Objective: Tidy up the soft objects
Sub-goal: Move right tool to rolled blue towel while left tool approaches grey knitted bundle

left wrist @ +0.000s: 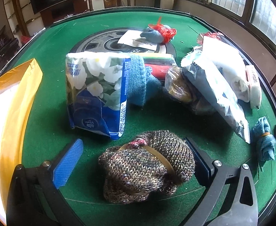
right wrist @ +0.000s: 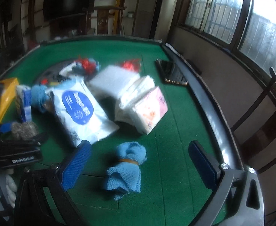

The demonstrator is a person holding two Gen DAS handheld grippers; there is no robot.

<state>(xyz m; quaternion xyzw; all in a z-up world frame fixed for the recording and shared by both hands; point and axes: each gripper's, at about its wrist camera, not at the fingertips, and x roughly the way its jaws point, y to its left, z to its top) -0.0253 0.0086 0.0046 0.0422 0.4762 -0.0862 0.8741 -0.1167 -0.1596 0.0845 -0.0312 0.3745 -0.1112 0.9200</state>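
Both pickups look pending: the left gripper (left wrist: 136, 162) gapes around the brown knitted bundle (left wrist: 145, 165), the right gripper (right wrist: 138, 163) around the blue cloth bundle (right wrist: 125, 167), each needing closure.

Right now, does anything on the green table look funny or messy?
Yes. The white plastic pouch with a blue circle lies tilted, leaning on the clear-wrapped brown bundle, and the flowered blue tissue pack looks dented.

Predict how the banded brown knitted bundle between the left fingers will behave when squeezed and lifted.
The brown knitted bundle will probably compress, being soft knit. Its rubber band should keep it from unrolling. It looks light and unlikely to slip against the textured fingers.
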